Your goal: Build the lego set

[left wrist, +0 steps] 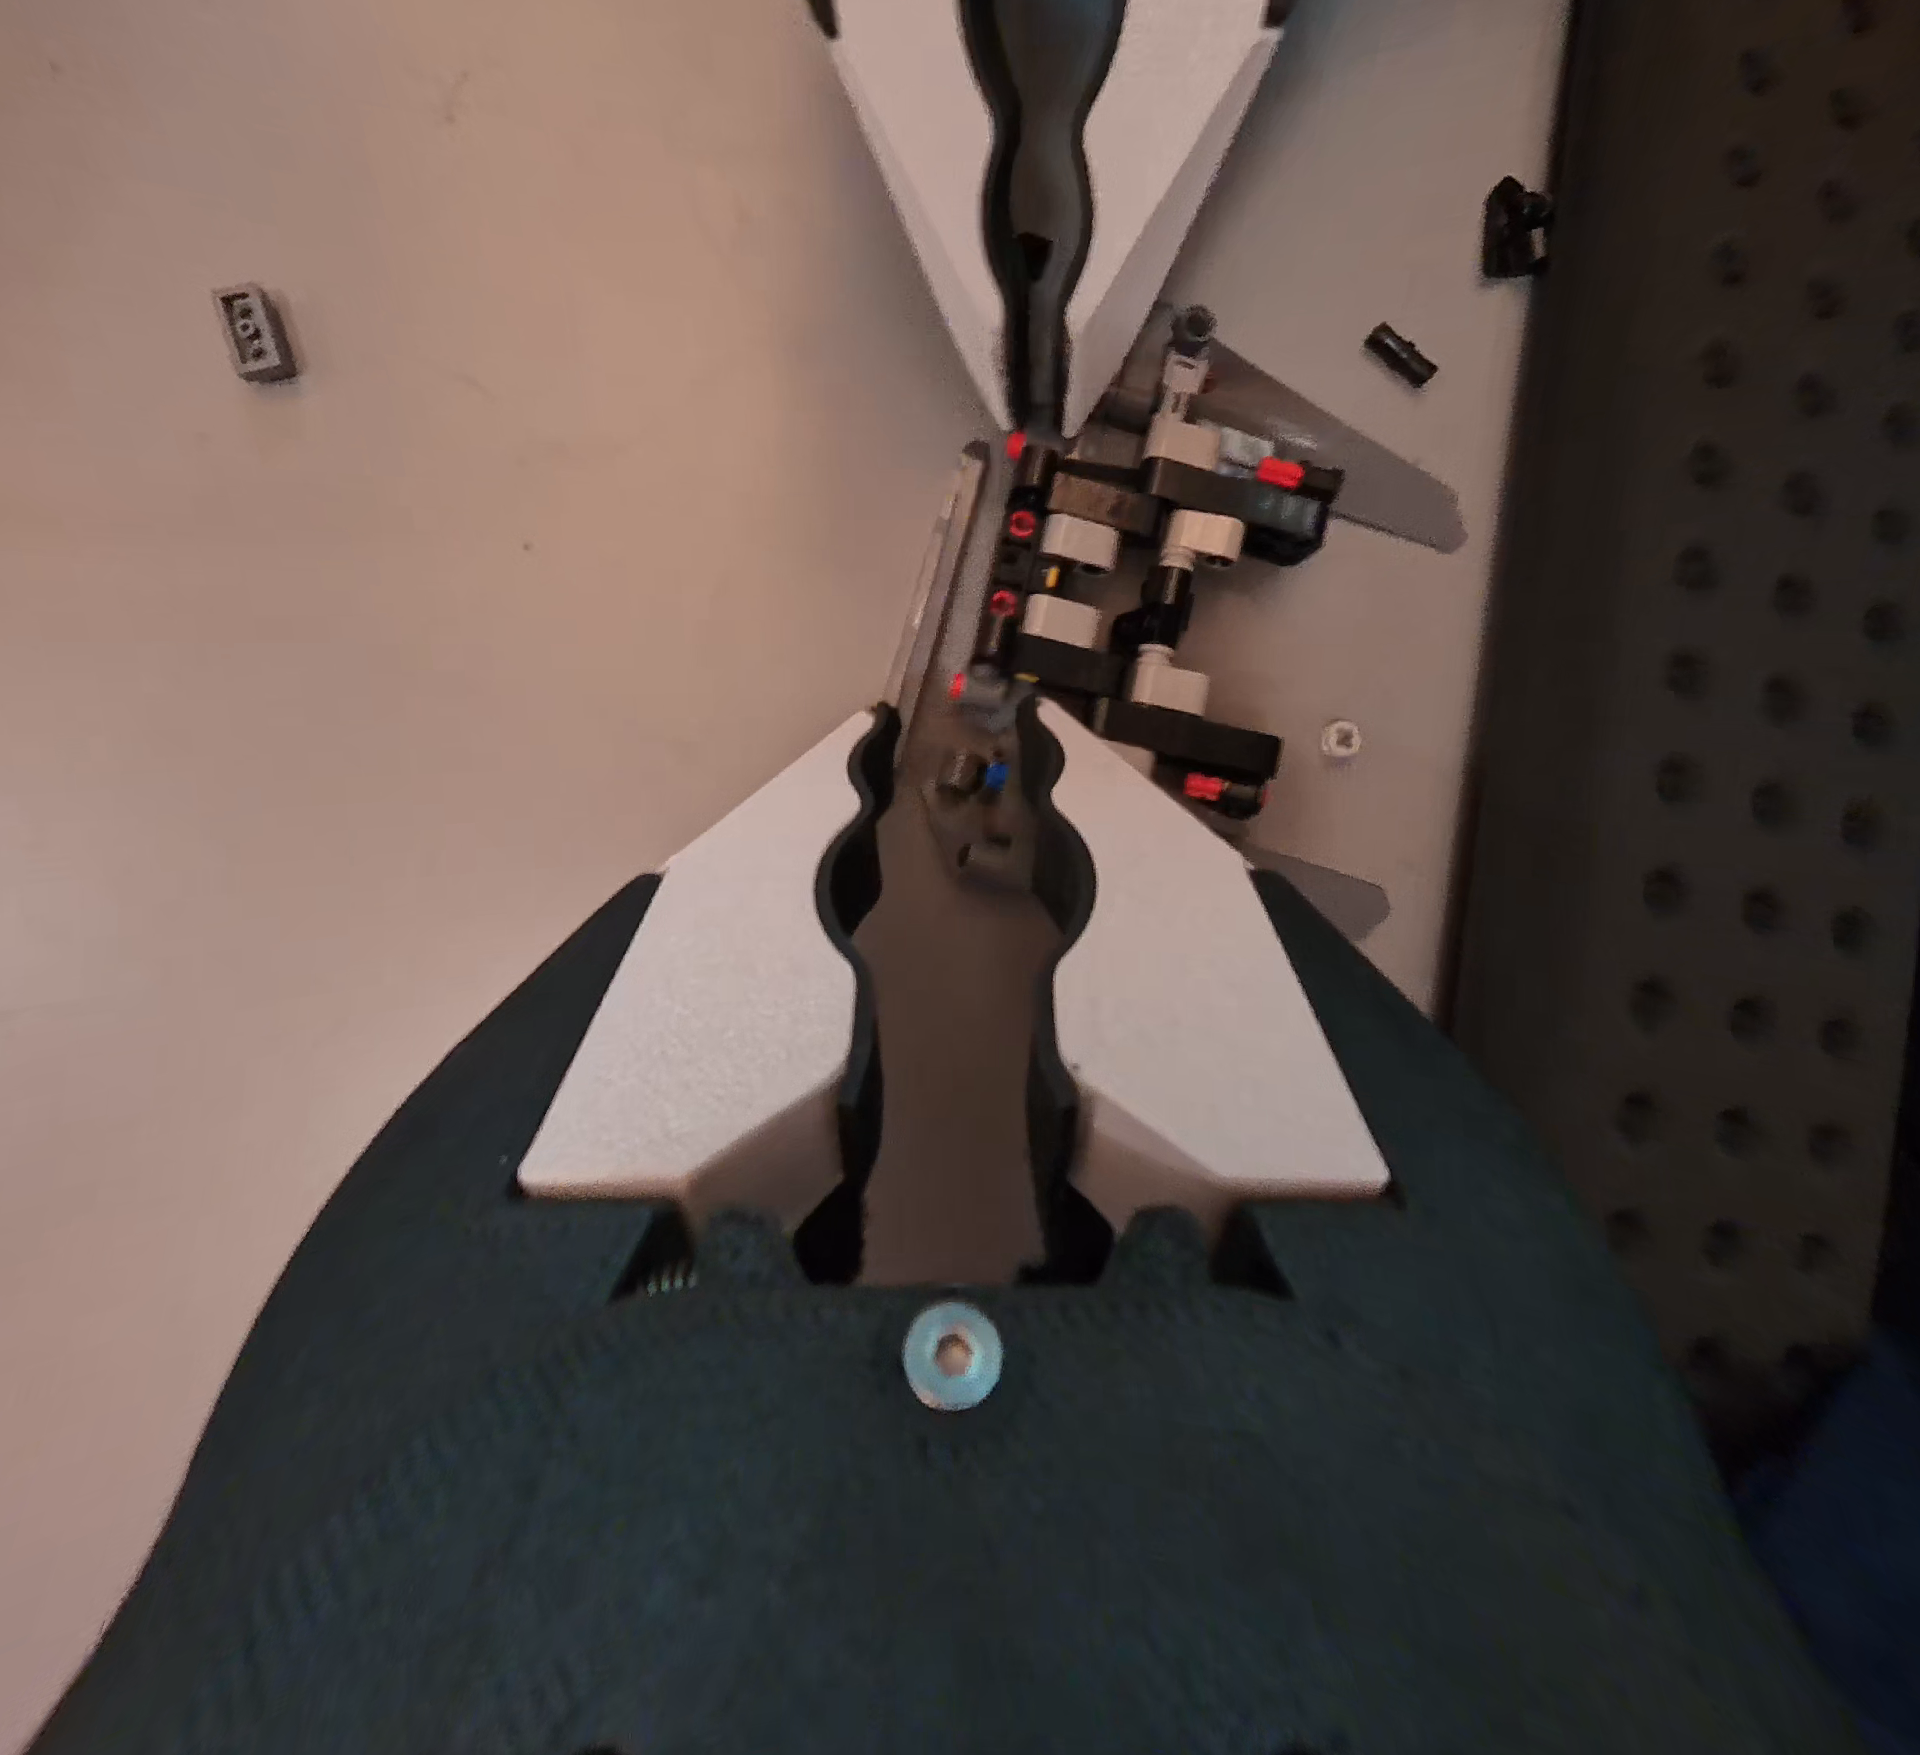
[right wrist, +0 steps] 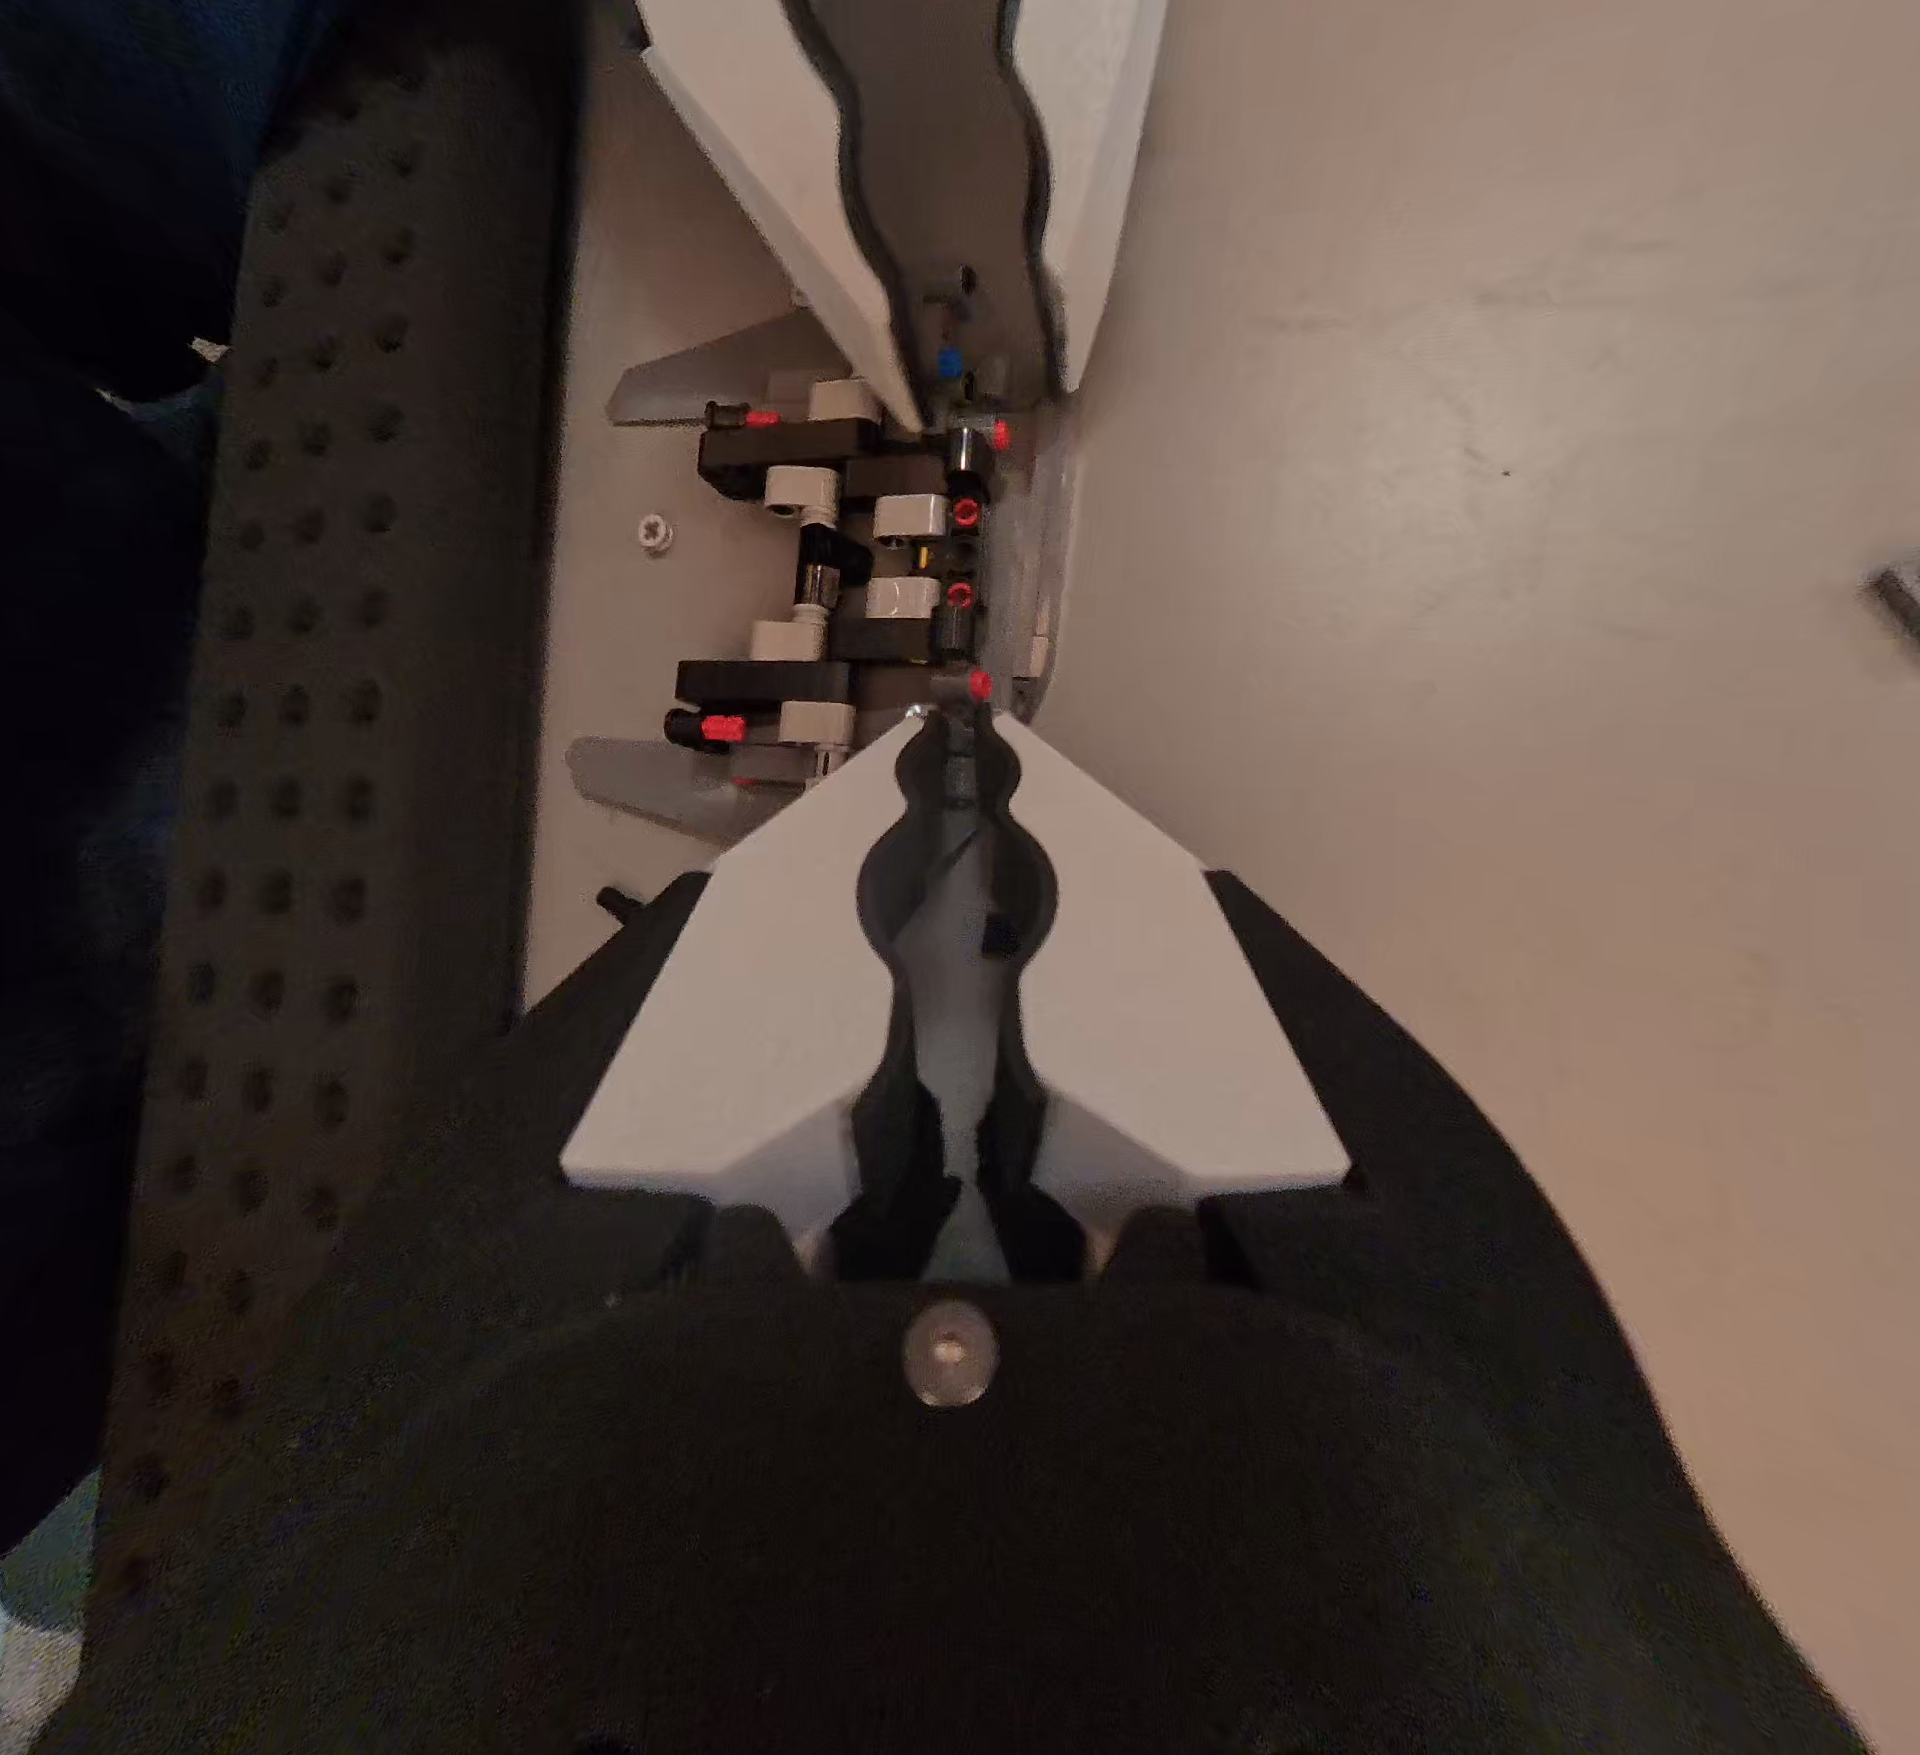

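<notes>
Claws meet nose to nose over the pale worktop [left wrist: 436,625]: left claw [left wrist: 956,718] clamped on one end of the lego model [left wrist: 1132,583], right claw [right wrist: 961,723] clamped on the other end. Model hangs between them, black and grey with red pins. Small grey brick [left wrist: 255,334] lies well apart.

The left hand-held gripper [left wrist: 951,718], with white wedge-shaped fingers [left wrist: 727,978] lined by wavy black pads on a dark textured body, has its tips closed in with a narrow gap between them. The right hand-held gripper [right wrist: 956,729], built the same, points straight at it from the opposite side, its fingertips [right wrist: 1091,874] nearly meeting.
</notes>
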